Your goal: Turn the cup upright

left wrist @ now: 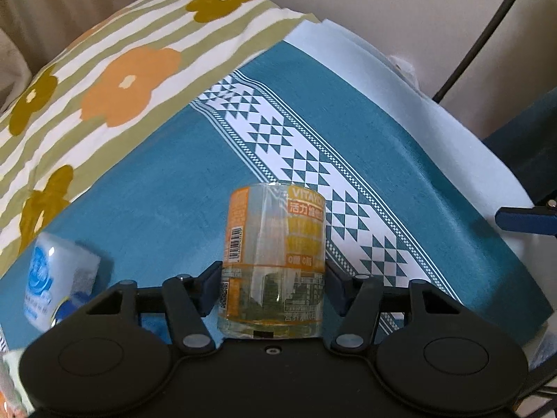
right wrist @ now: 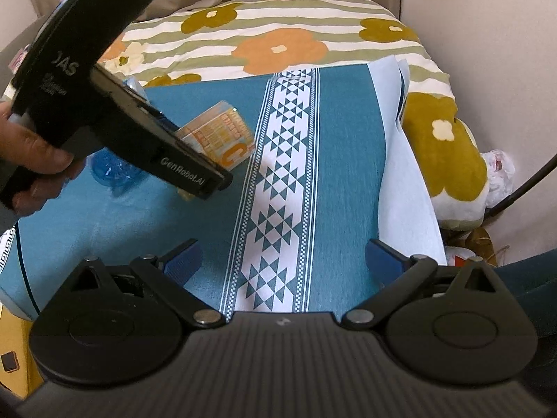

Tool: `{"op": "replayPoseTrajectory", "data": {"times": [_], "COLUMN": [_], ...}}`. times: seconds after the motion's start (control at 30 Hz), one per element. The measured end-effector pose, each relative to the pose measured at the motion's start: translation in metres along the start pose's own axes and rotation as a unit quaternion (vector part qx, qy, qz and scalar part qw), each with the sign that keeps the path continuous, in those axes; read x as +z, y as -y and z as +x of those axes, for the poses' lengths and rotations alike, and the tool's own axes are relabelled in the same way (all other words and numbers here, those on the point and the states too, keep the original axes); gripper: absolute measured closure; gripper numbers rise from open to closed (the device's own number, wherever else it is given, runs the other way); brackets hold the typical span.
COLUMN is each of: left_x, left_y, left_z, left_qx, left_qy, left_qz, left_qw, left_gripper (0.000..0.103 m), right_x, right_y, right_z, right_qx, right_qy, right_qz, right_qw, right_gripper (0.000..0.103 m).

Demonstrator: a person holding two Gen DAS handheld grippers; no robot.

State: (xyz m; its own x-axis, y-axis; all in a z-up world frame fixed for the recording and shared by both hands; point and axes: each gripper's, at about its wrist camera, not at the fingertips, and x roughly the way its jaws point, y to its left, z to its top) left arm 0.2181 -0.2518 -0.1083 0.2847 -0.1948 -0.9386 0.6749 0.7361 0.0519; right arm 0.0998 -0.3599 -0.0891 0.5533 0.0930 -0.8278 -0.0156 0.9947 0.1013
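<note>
Left claw clamped on cup, lifted and tilted; right claw apart, idle. We judge flip half-done.

- Support surface: teal cloth with a white band of teal triangles running down the middle — can't tell what's underneath it.
- Far edge of the cloth lies on a striped floral blanket, green/white stripes, orange and mustard flowers.
- Pale blue sheet along the cloth's right edge, partly under it.
- On the cloth, left side: white-and-blue packet; crumpled blue plastic item — identity unclear.
</note>
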Motion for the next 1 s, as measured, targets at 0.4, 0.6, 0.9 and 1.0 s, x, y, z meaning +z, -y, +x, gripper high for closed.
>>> {"op": "replayPoseTrajectory", "data": {"times": [0.4,0.6,0.9,1.0], "left_x": [-0.054,-0.097,-0.152,-0.163], "left_y": [-0.019,-0.032,-0.052,-0.057], "left_z": [-0.066,-0.091,-0.089,-0.079], "left_qx": [0.017,0.031,0.037,0.035], "left_qy": [0.041,0.048,0.037,0.029], "left_qz": [-0.097,-0.157,-0.246,-0.265], "left_qw": [0.9943,0.9859,0.9677,0.9633], "left_gripper": [0.039,0.039,0.039,0.039], "right_x": [0.007,0.007,0.005,0.003], "right_y": [-0.024,-0.046,-0.075,-0.084], "right_z": [-0.032,-0.042,-0.034,-0.026], "right_qx": [0.008,0.015,0.038,0.043], "right_qy": [0.021,0.025,0.011,0.003], "right_qz": [-0.031,-0.052,-0.057,-0.062], "right_qw": [0.999,0.998,0.998,0.997], "right_gripper": [0.000,0.000,0.000,0.000]}}
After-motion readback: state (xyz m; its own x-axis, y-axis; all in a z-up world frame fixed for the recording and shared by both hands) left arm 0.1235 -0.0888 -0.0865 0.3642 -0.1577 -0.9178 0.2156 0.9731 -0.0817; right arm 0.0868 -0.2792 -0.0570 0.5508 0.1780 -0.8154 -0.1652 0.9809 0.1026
